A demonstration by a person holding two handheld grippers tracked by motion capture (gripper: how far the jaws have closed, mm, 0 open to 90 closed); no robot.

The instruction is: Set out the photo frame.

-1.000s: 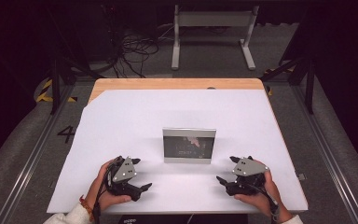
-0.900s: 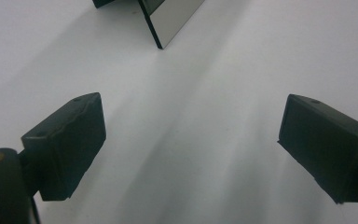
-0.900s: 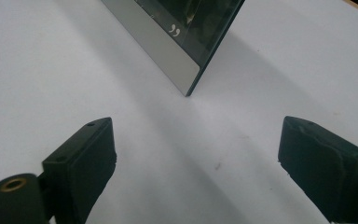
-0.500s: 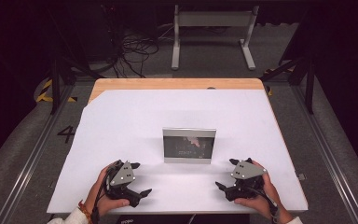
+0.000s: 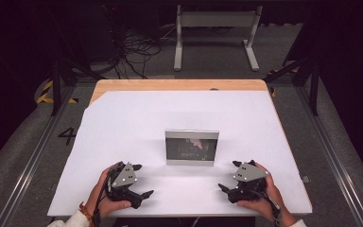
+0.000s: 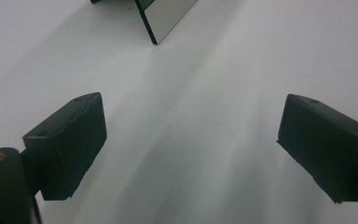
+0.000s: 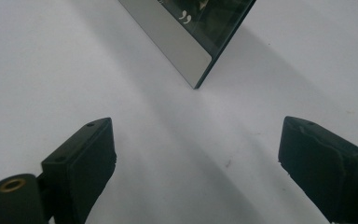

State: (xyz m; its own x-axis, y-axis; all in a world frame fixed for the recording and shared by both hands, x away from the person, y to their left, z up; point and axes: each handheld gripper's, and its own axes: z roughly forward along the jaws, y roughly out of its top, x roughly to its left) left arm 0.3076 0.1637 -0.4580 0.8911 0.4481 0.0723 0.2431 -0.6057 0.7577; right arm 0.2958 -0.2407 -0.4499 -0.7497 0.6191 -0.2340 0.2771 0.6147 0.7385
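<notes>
A small picture frame [image 5: 192,147] with a silver border and a dark glossy face stands upright near the middle of the white table [image 5: 142,118]. My left gripper [image 5: 142,189] rests near the front edge, left of the frame, its jaws open and turned toward the middle. My right gripper [image 5: 224,187] lies at the front right, also open, facing the left one. In the left gripper view a corner of the frame [image 6: 163,18] appears beyond the empty gap between the jaws. Along the right gripper view's top, the frame [image 7: 191,32] shows its silver lower edge.
The table's far edge shows a strip of bare wood [image 5: 179,85]. Beyond it on the dark floor are tangled cables [image 5: 137,47] and a white metal stand [image 5: 215,28]. Floor rails run along both sides of the table.
Both hands with their grippers have drawn back slightly toward the front edge of the table. The frame has not moved.
</notes>
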